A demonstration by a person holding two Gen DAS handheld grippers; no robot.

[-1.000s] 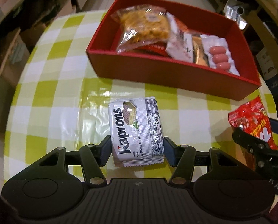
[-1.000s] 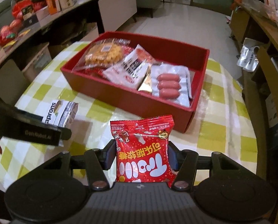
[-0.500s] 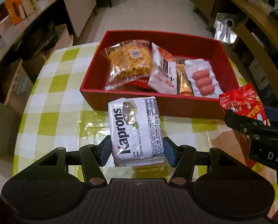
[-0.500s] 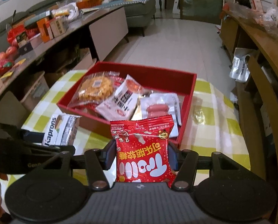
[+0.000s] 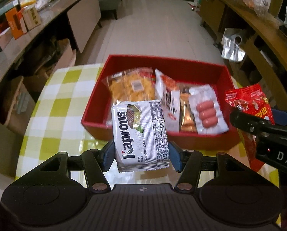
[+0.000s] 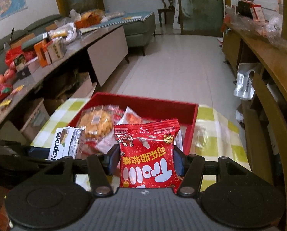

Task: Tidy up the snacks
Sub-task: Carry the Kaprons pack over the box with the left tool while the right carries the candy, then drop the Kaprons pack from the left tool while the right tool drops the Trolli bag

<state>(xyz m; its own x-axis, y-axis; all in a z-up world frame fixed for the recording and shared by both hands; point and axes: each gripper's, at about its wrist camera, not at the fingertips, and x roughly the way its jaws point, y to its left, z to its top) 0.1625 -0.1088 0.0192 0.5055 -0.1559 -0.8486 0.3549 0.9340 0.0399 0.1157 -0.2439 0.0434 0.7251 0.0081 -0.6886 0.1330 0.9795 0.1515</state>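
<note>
Both packets are now off the green-and-white checked tablecloth (image 5: pixel 53 104), where a second ago they were low over its near edge. The left gripper (image 5: pixel 141 152) is clamped partway closed on the white-and-grey foil Kaprons wafer packet (image 5: pixel 140 132), which now hangs over the near wall of the red rectangular cardboard box (image 5: pixel 162 63). The right gripper (image 6: pixel 146 163) pinches the red glossy candy bag (image 6: pixel 148 154), raised before the box's near right corner. Inside lie a clear bag of yellow crackers (image 5: pixel 132 86) and a sealed pack of pink sausages (image 5: pixel 207 113). Dropping both in looks next.
</note>
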